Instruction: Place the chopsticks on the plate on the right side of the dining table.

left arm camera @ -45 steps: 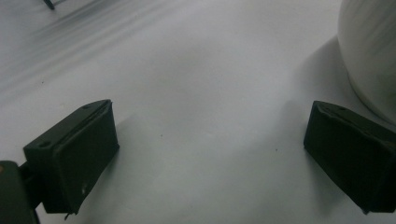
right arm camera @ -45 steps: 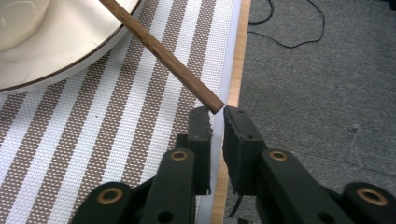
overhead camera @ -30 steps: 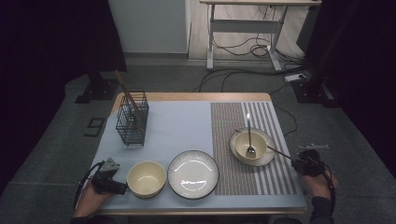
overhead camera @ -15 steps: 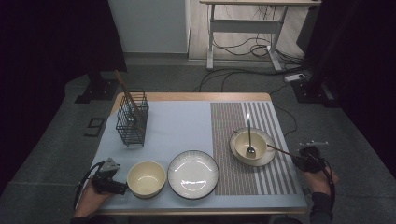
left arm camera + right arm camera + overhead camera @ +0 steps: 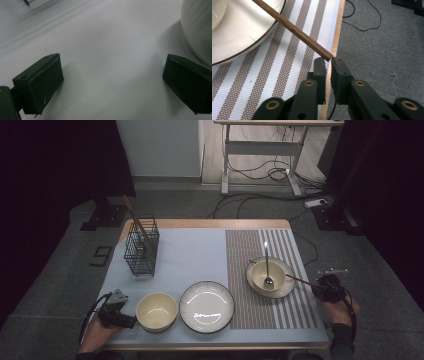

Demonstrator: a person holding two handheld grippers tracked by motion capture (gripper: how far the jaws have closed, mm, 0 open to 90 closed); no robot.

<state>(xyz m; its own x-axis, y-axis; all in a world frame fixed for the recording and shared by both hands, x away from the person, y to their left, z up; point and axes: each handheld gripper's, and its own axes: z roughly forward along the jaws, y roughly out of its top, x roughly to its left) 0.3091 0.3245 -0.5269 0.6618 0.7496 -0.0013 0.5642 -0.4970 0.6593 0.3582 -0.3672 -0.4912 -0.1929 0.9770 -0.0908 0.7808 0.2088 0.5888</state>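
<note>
Wooden chopstick [image 5: 294, 28] lies across rim of bowl [image 5: 270, 277] on striped mat [image 5: 260, 310], right side of table, its end at table's right edge. Right gripper [image 5: 329, 60] jaws nearly together, pinching chopstick's tip; they've just been closing. Left gripper [image 5: 110, 82] jaws wide apart, nothing betw. them, by cream bowl [image 5: 157, 311], near-left.

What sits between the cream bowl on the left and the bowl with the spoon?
The high view shows one thing there: the white plate, lying between the cream bowl and the spoon bowl.
</note>
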